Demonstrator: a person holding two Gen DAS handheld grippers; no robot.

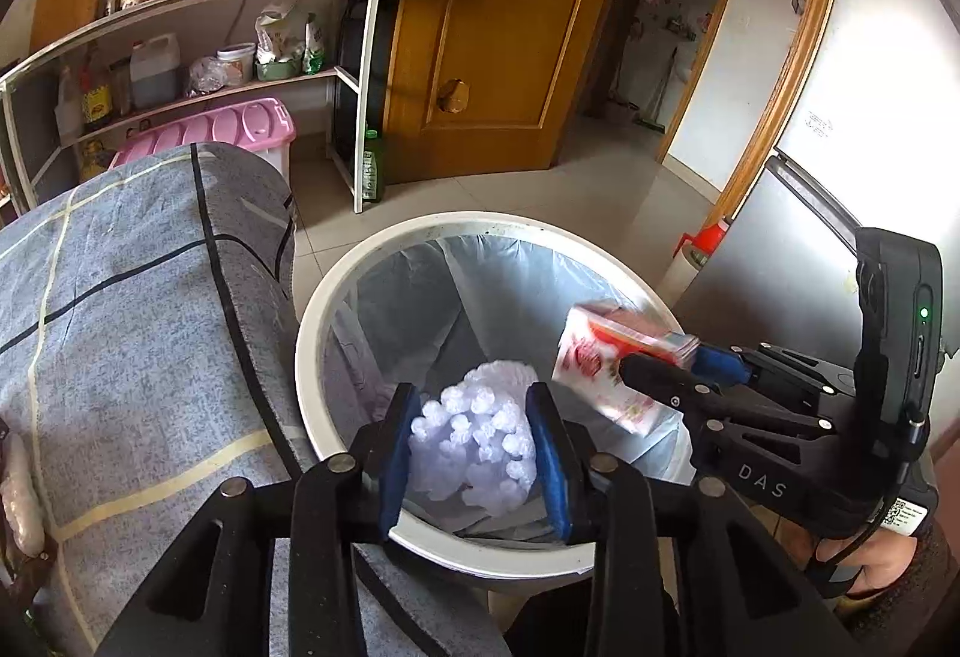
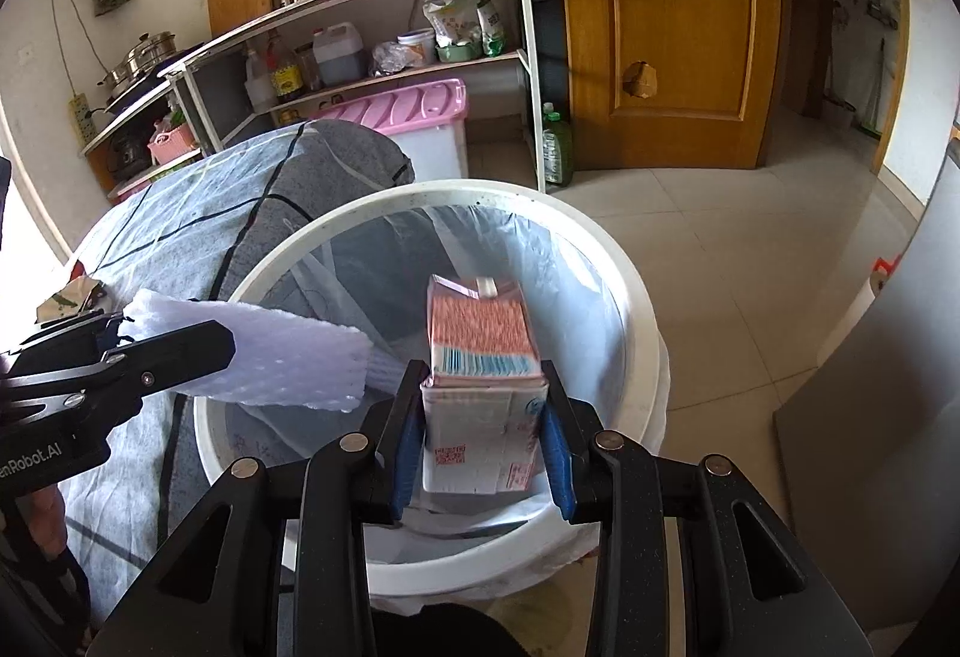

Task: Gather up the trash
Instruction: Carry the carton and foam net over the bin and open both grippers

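White foam net (image 1: 474,441) seen between pads of left hand-held gripper (image 1: 474,456), grip uncertain. Carton (image 2: 483,387) clamped by right hand-held gripper (image 2: 483,453). Both poised above lined white bin (image 2: 636,297); bin mouth unobstructed. Cloth-covered bench (image 1: 132,309) beside bin; tiled floor (image 2: 750,249) around.

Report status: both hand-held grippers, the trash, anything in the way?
Left hand-held gripper around foam net over bin. Right hand-held gripper shut on carton, also over bin. Nothing blocking.
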